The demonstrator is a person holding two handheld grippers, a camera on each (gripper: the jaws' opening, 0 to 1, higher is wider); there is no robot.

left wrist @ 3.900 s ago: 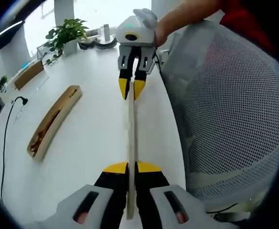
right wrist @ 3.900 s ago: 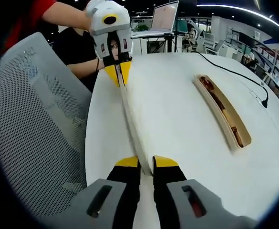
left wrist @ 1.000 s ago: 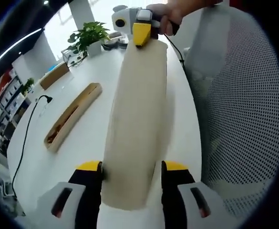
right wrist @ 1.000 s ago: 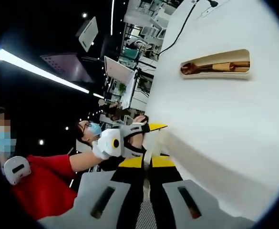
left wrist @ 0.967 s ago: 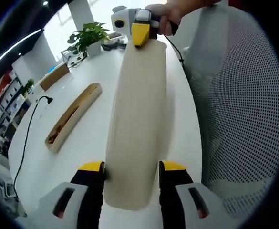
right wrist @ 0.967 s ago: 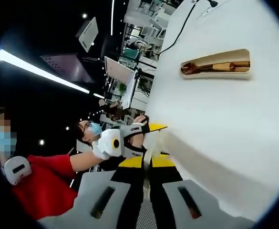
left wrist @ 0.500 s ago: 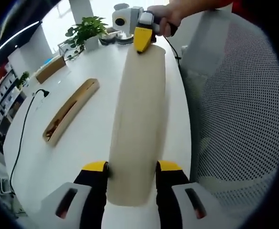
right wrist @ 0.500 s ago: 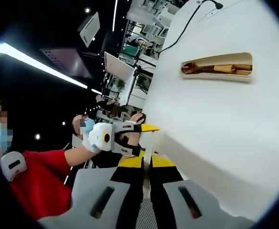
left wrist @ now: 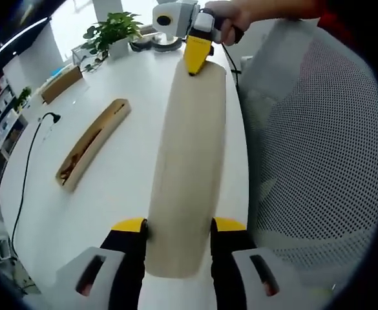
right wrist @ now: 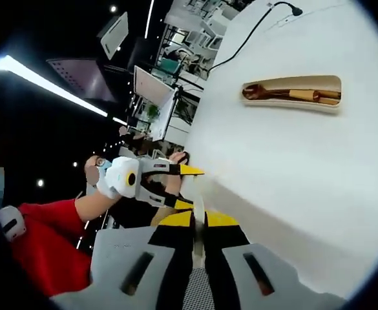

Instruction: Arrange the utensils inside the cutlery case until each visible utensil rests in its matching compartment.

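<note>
- As seen in the left gripper view, the left gripper (left wrist: 179, 227) has its two yellow-tipped jaws set apart to the width of a long pale lid (left wrist: 190, 161), one jaw pressed against each long edge of the lid's near end.
- Right gripper (left wrist: 195, 59): at the lid's far end, jaws narrow and pinched on the rounded tip. A hand (left wrist: 231, 13) grips its handle.
- Pale lid: flat, rounded at both ends, carried between the two grippers with its broad face to the left camera. It is above the white table (left wrist: 130, 174), near the edge beside a grey mesh chair (left wrist: 318, 161).
- Cutlery case (left wrist: 92, 148): an open, pale wooden trough lying on the table, well apart from the lid and to its left in this view. Brown wooden utensils (left wrist: 79, 158) lie lengthwise inside; the compartments cannot be made out.
- Black cable (left wrist: 26, 174): runs along the table beyond the case.
- Potted plant (left wrist: 114, 29): at the table's far end.
- Right gripper view: the right gripper (right wrist: 198, 223) has its jaws close together, gripping a thin pale edge. The left gripper (right wrist: 190, 172) faces it from the other end.
- Same view: the cutlery case (right wrist: 292, 103) lies on the table with a wooden spoon (right wrist: 266, 92) inside, bowl towards one end, beside other wooden handles. A red sleeve (right wrist: 40, 248) shows at lower left.
</note>
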